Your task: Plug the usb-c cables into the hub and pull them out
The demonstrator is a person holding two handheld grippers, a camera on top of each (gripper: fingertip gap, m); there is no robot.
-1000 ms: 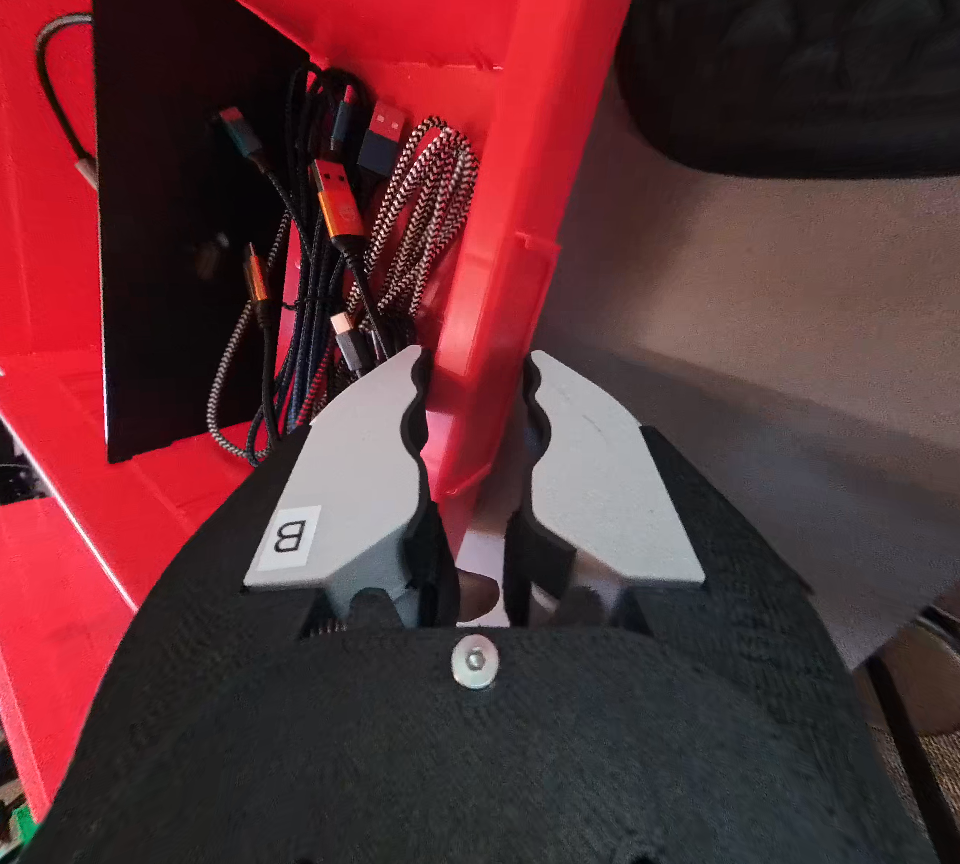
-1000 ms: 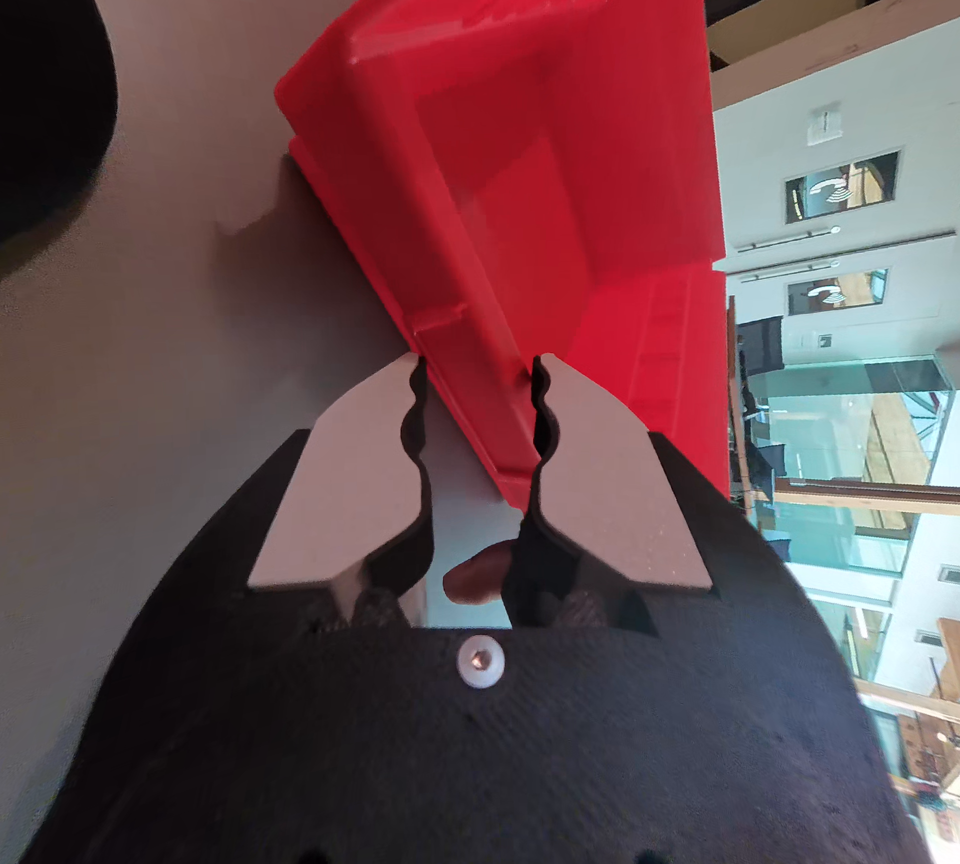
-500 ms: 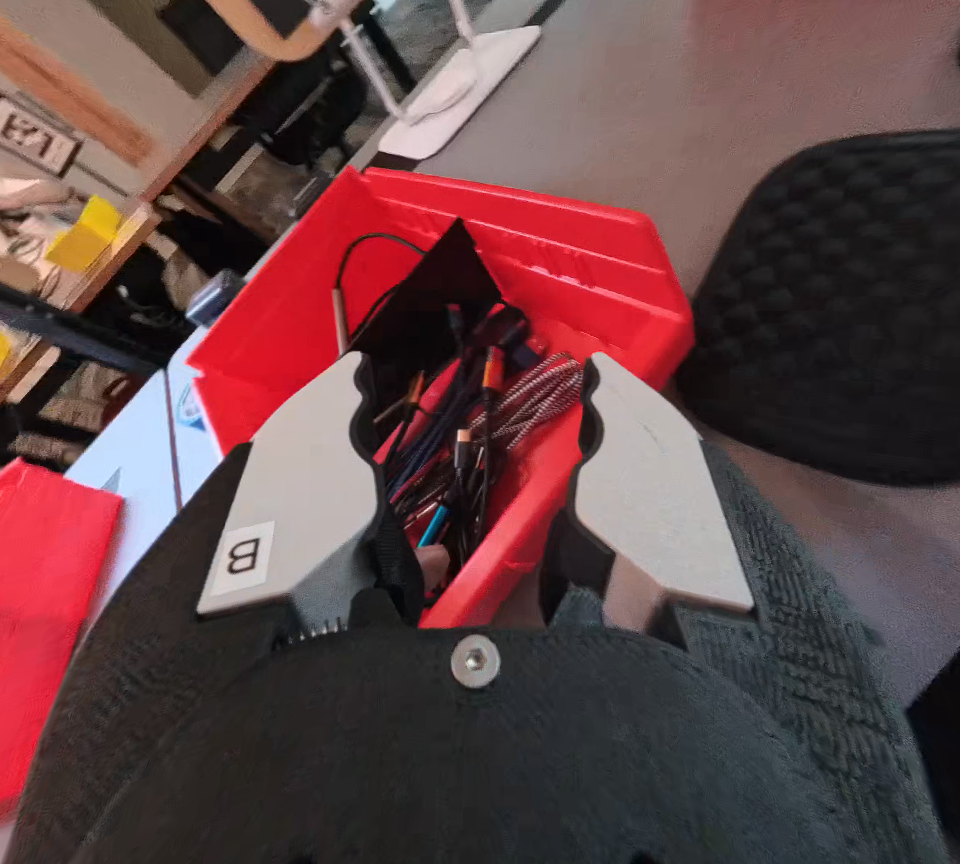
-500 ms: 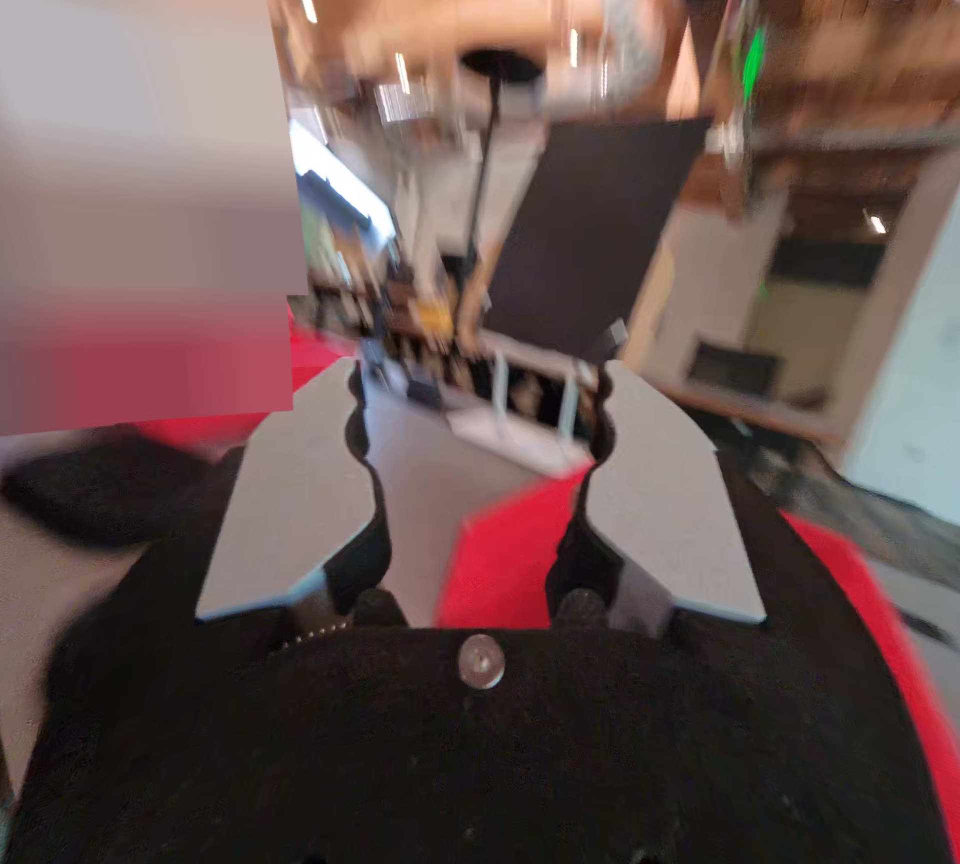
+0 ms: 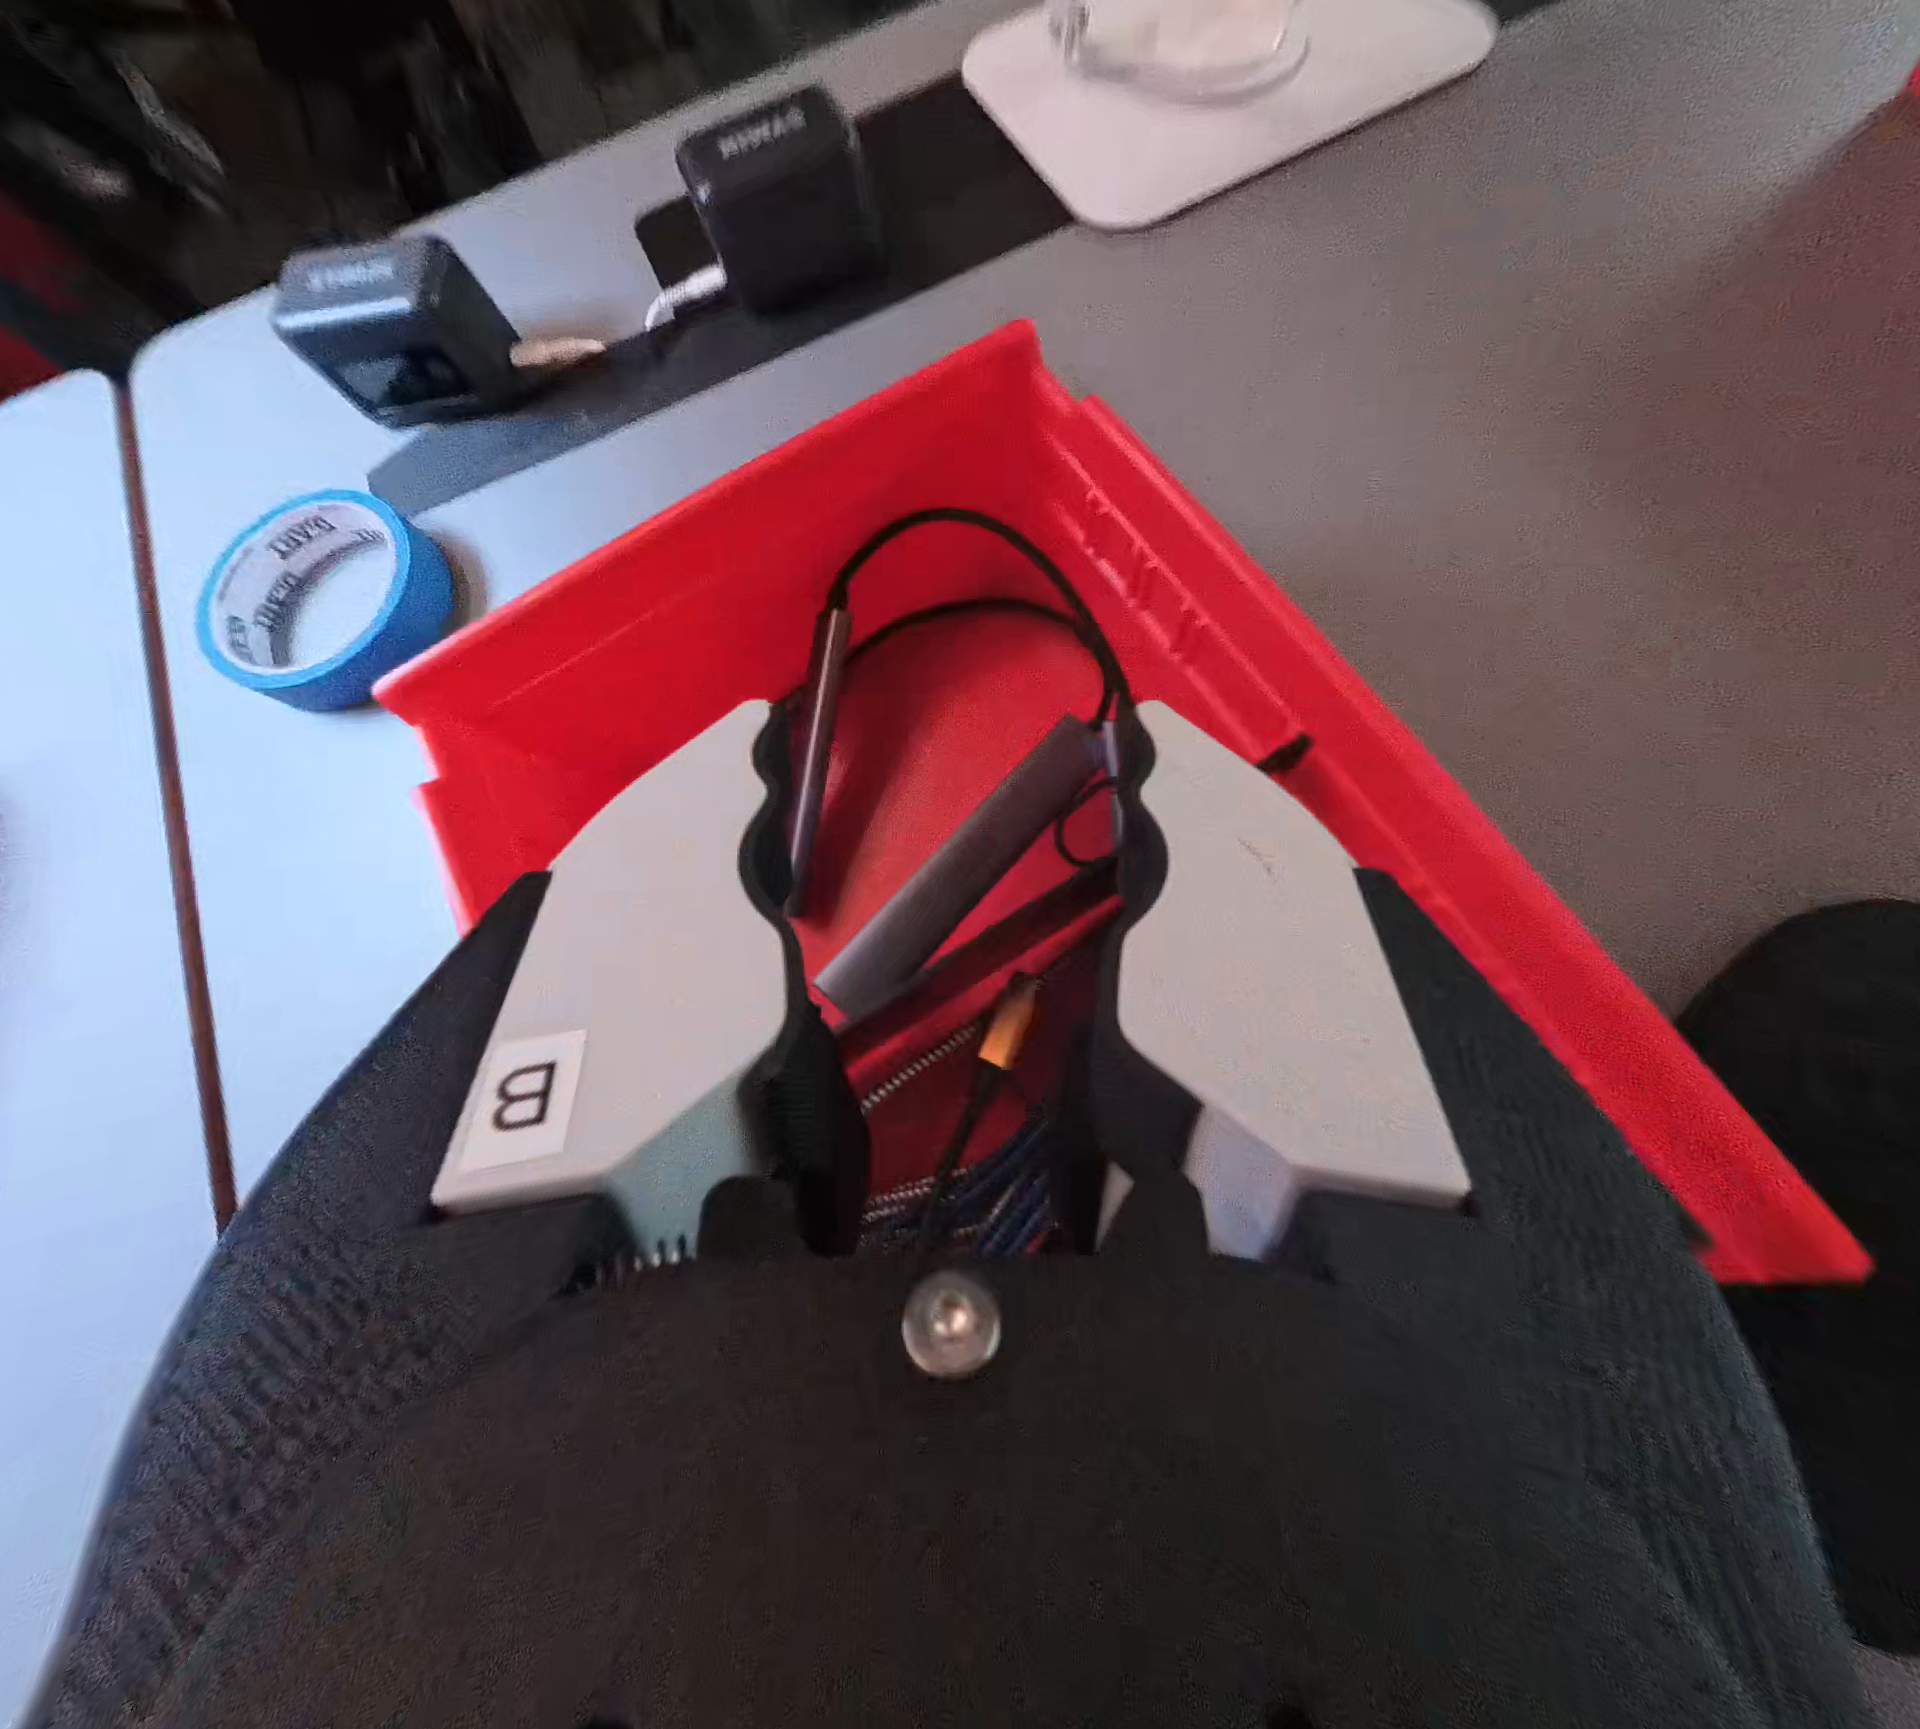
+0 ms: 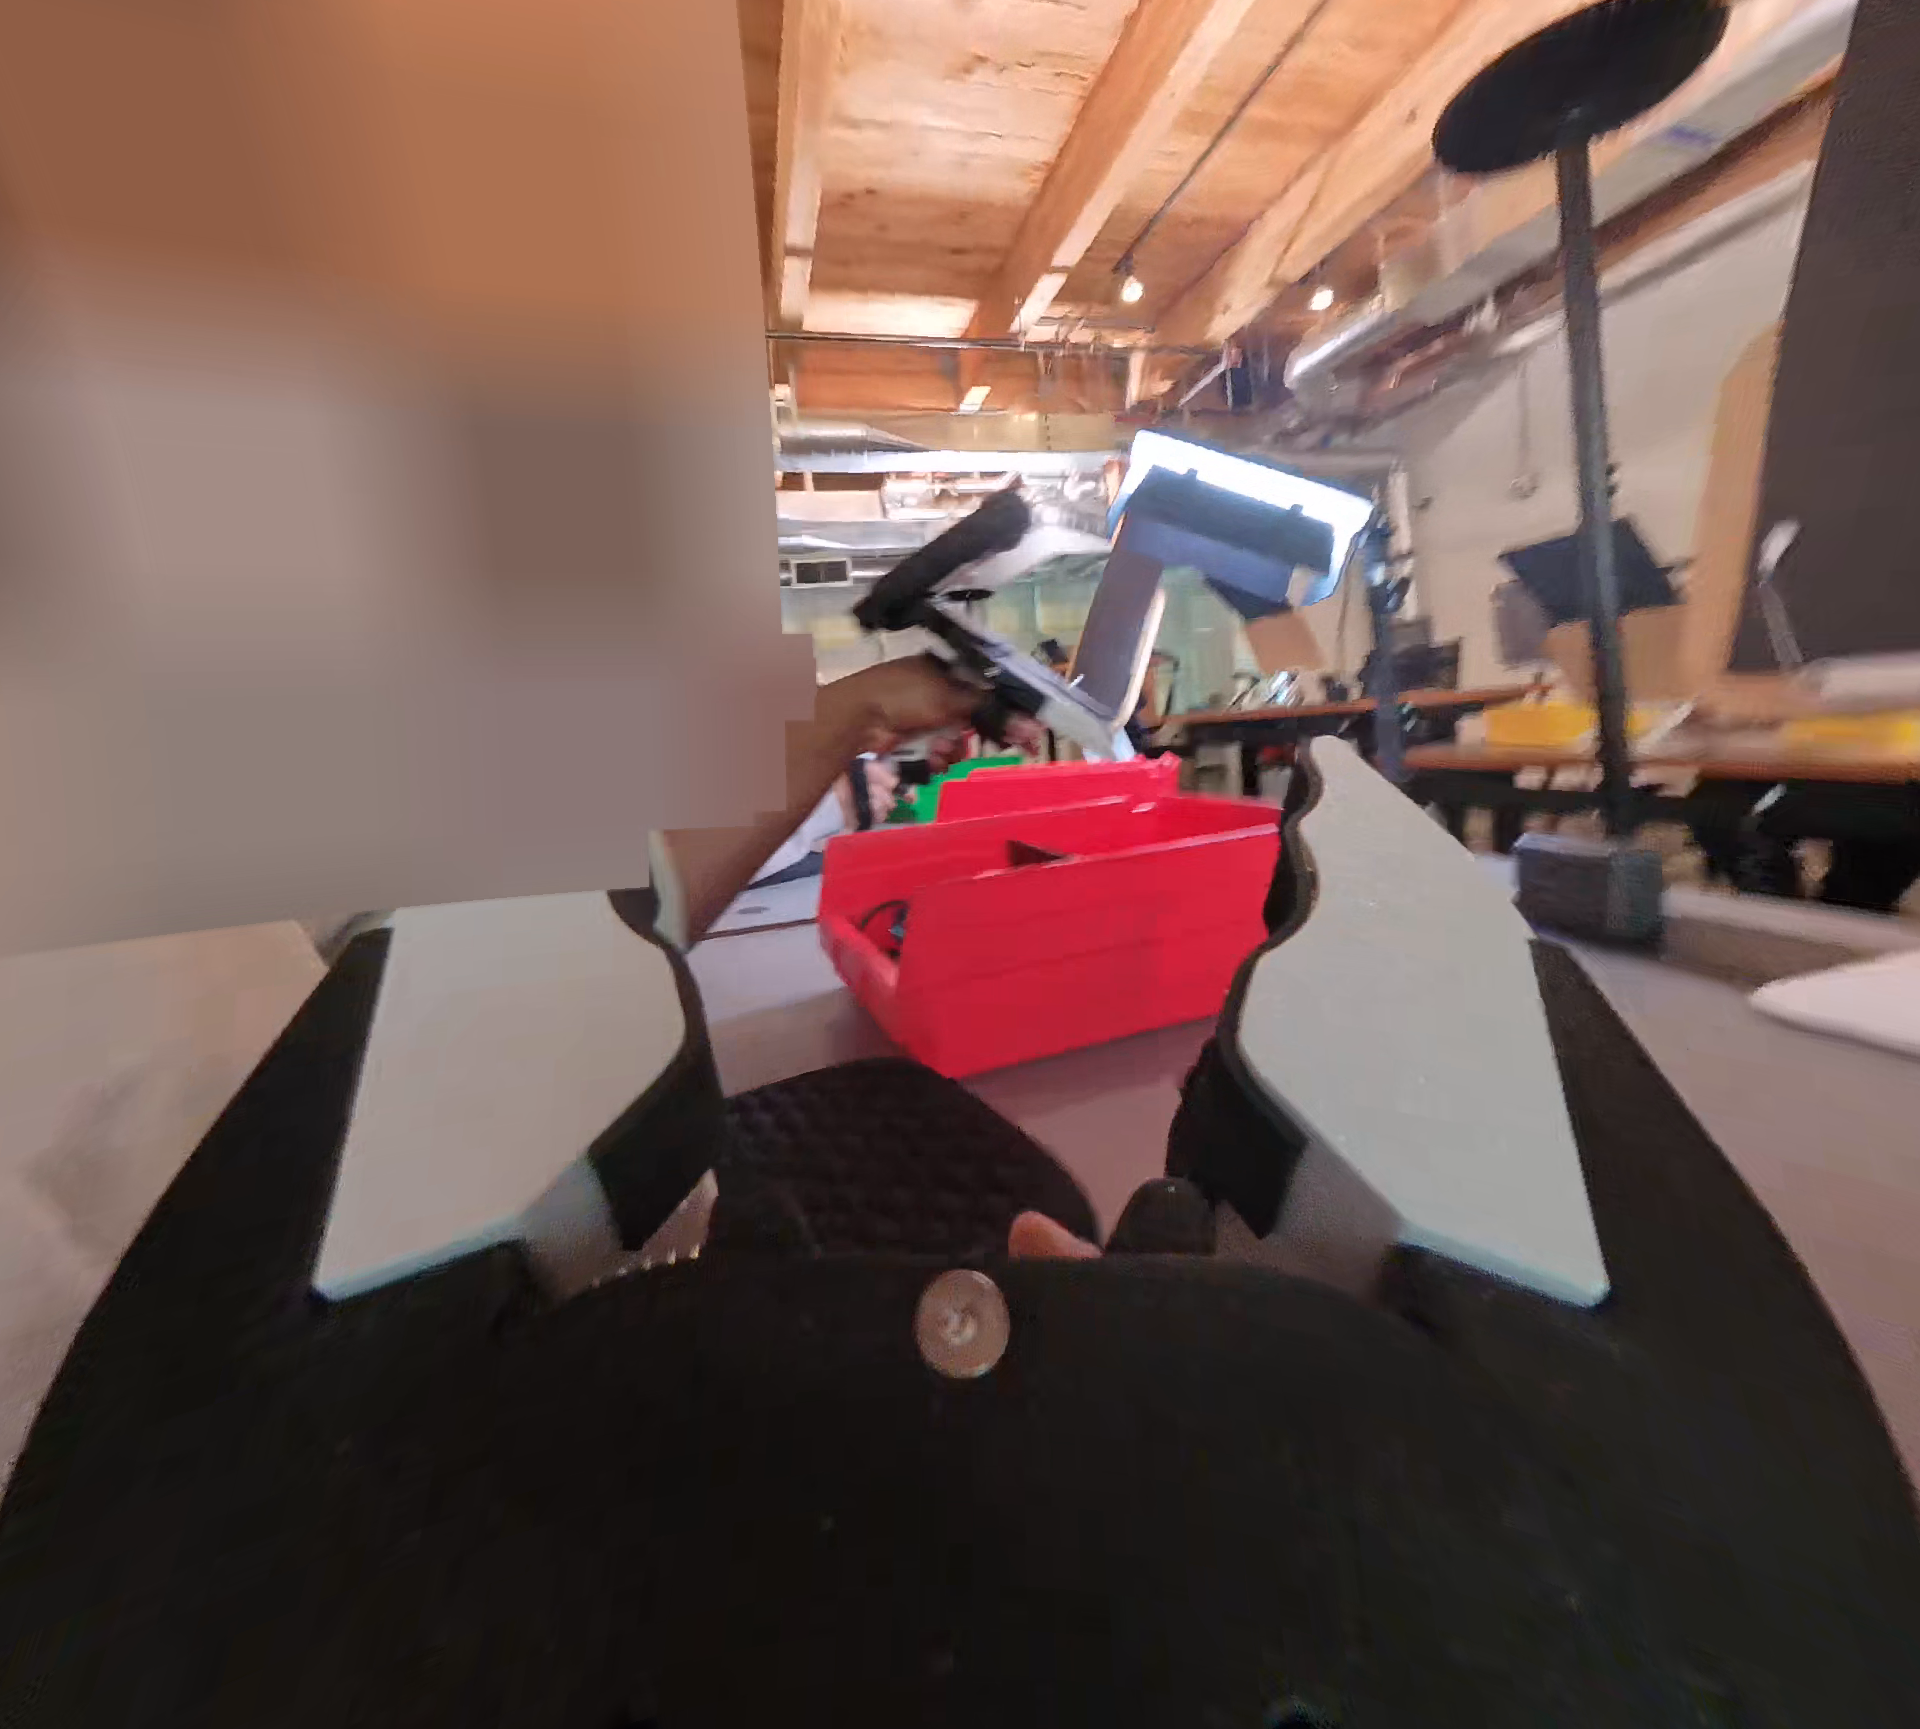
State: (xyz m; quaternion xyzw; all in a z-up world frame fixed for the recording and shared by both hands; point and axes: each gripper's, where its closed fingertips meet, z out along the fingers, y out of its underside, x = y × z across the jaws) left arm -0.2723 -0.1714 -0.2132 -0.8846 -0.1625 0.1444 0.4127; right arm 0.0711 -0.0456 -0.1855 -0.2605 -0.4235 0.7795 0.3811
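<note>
We are at the pick-up step. Both the left gripper (image 5: 951, 780) and right gripper (image 6: 982, 858) stand open, empty. Hub (image 5: 951, 864) and cables (image 5: 961, 1170) lie in the bin (image 5: 1351, 806); next, we judge, grasp the hub.

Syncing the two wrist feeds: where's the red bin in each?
Left wrist view: red bin fills the centre, seen from above, cables inside, open left tongs over it.
Right wrist view: mid-frame on the table, side-on.
Shared landmark: black textured pad beside the bin.
</note>
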